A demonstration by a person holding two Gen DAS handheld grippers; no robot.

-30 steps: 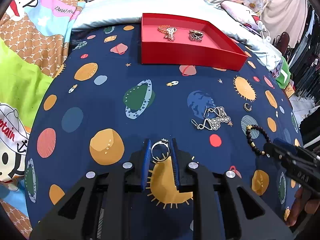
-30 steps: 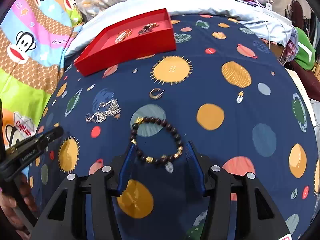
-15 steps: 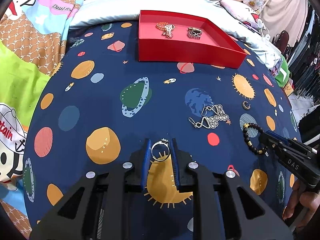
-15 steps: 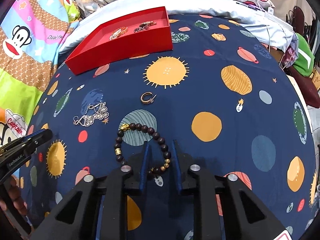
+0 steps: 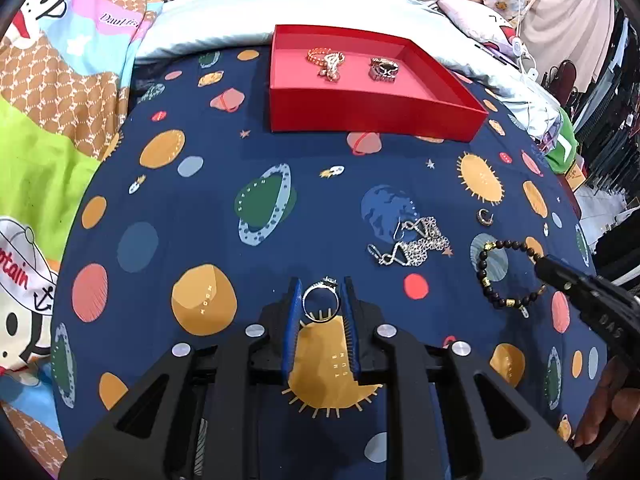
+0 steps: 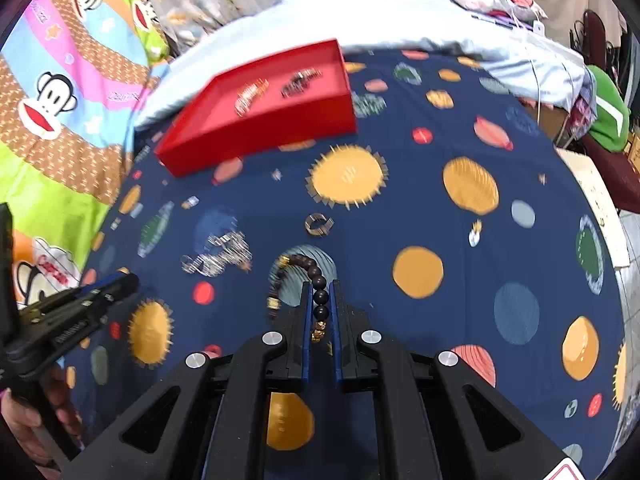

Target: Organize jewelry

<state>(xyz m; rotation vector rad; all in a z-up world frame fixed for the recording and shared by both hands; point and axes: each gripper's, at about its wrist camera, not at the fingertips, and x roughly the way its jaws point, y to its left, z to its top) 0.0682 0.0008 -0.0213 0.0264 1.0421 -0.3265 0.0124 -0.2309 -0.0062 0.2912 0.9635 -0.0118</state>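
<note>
- Left wrist view: navy bedsheet [image 5: 192,208] printed with planets and suns, filling the middle of the frame; colourful cartoon blanket [image 5: 60,92] at the left edge; pale blue pillow [image 5: 224,28] along the top; hanging clothes at the far right.
- Red tray [image 5: 372,114] in the upper centre, on the sheet, holding a gold bracelet [image 5: 326,60] and a dark ring piece [image 5: 384,68] side by side, apart.
- Silver ring [image 5: 321,304] with a small stone setting on top, lower centre, clamped between the blue pads of the left gripper [image 5: 321,304]; fingers narrow, closed on the band.
- Silver chain [image 5: 412,242] in a heap right of centre; small open ring [image 5: 484,216] further right; dark bead bracelet [image 5: 506,276] with gold beads at the right, its far side pinched by the right gripper [image 5: 546,266] entering from the right edge.
- Right wrist view, somewhat blurred: same sheet [image 6: 460,240]; tray [image 6: 272,120] in the upper left; blanket [image 6: 68,92] at the left; green cloth [image 6: 604,116] at the upper right.
- Bead bracelet [image 6: 304,268] at centre, two dark beads held between the nearly closed fingers of the right gripper [image 6: 321,304], the rest curving to the left.
- Open ring [image 6: 318,224] just above; chain [image 6: 218,254] to the left; left gripper [image 6: 120,282] at the left edge, its hold not visible here.
</note>
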